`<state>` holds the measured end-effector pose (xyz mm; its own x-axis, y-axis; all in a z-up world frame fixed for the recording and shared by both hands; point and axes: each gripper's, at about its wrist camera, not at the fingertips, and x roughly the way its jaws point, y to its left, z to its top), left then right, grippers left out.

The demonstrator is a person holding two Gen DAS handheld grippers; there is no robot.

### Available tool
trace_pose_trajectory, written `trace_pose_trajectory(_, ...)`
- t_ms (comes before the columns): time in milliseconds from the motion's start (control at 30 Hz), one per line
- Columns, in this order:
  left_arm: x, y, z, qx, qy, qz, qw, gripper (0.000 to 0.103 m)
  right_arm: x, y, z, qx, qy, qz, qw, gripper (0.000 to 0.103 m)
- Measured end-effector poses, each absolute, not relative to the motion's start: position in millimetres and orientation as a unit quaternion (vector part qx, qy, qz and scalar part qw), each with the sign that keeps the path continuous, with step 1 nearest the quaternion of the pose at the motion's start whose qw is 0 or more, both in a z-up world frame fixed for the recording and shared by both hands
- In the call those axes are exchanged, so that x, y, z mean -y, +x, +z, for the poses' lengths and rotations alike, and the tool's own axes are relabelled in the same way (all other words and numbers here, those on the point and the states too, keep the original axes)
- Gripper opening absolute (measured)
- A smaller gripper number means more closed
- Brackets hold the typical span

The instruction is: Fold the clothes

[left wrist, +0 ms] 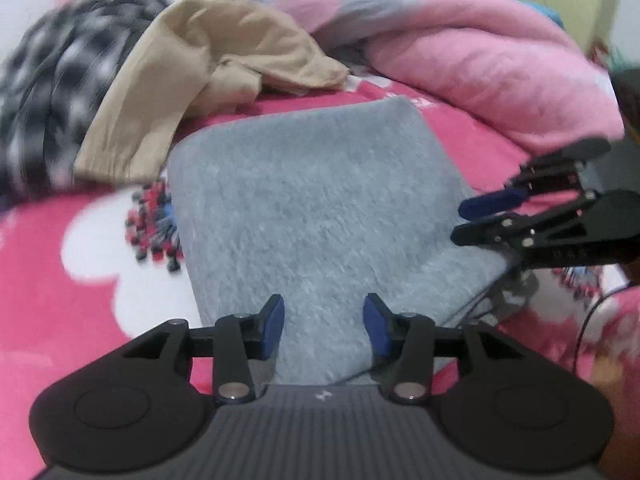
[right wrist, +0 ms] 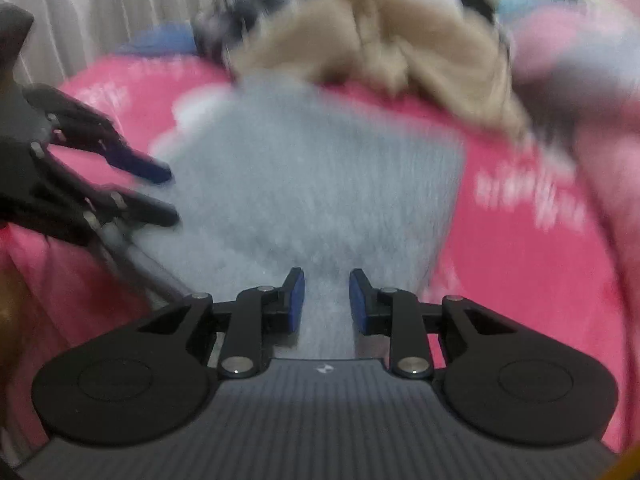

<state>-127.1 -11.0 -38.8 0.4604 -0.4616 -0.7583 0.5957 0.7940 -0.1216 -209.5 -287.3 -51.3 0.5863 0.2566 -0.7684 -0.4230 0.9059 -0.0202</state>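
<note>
A grey fleecy garment lies folded flat on the pink flowered bed cover. My left gripper hovers over its near end, open, blue pads apart with grey fleece showing in the gap. In the right wrist view the left gripper sits at the garment's left edge. My right gripper is over the near end too, open by a narrower gap with grey cloth showing in it; whether the pads touch the cloth is unclear. The left wrist view shows the right gripper at the garment's right edge.
A beige garment and a black-and-white checked one lie heaped behind the grey one. A pink quilt is piled at the back right. A thin dark cable trails on the cover near the right gripper. Pale curtains hang behind the bed.
</note>
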Motion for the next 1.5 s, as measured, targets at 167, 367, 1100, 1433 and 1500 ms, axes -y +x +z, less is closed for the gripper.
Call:
trace_pose_trajectory(167,4,-113,-8,-0.373,0.087,-0.325,0.865,0.044,297,-193,-15,-0.384,-0.089,0.196,0.898,0.023)
trace_pose_trajectory(367,43,-45,-19,-0.355,0.115,-0.287,0.882,0.044,299,-135,-28,-0.359,-0.083,0.168,0.914,0.023)
trace_pose_trajectory(1100,73,-12,-41,-0.421,0.094,-0.19,0.882,0.047,300,-144,-23,-0.429,0.017,0.208,0.879,0.03)
trace_pose_trajectory(1433,84,-13,-39,-0.433,0.117,-0.169,0.878,0.047,300,-180,-3,-0.442,0.021,0.254,0.86,0.03)
trace_pose_trajectory(1500,86,-14,-39,-0.434,0.122,-0.167,0.877,0.047,288,-190,-15,-0.457,-0.034,0.264,0.848,0.031)
